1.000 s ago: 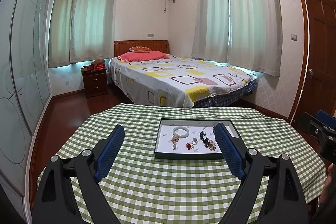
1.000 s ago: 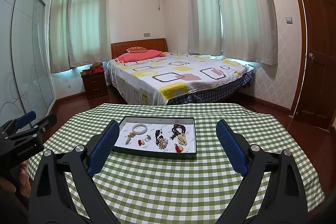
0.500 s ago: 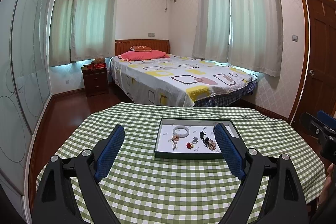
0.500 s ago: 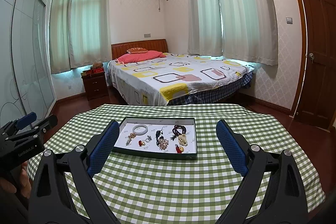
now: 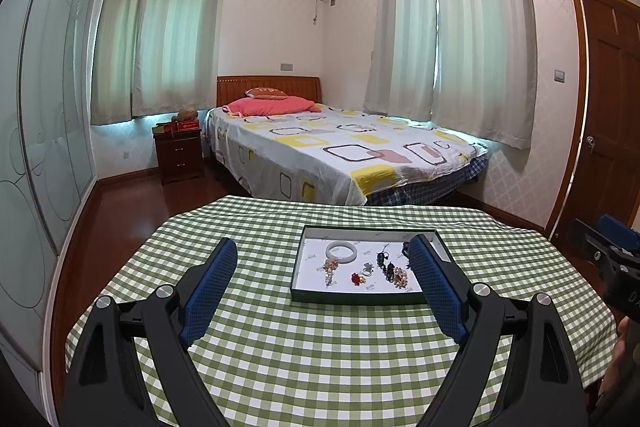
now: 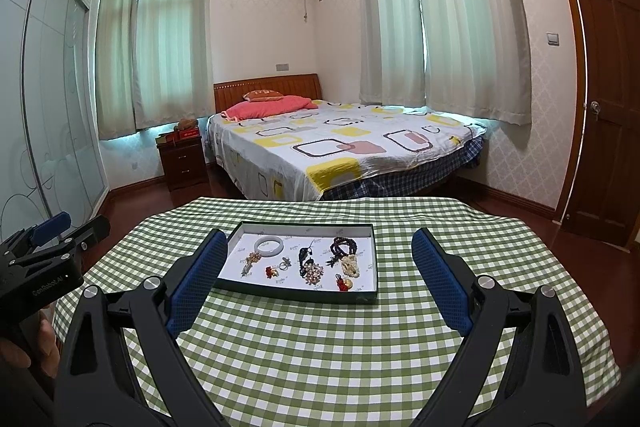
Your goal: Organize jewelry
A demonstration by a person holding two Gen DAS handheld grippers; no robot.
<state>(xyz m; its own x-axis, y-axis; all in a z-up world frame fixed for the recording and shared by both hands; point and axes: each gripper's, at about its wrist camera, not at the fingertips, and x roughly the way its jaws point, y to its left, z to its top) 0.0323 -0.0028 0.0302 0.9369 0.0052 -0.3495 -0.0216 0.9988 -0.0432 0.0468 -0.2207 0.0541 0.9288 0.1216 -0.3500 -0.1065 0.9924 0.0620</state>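
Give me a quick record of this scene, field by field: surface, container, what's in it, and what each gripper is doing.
surface: table with green checked cloth
container: shallow dark tray, white lined, on the cloth
contents: pale bangle, dark bead strand, small brooches and rings, all loose
left gripper: open, holding nothing, short of the tray
right gripper: open, holding nothing, short of the tray
background: bed, curtains, door

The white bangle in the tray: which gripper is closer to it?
Neither clearly. The white bangle lies ahead-right of the left gripper and ahead-left of the right gripper; both hover short of the tray.
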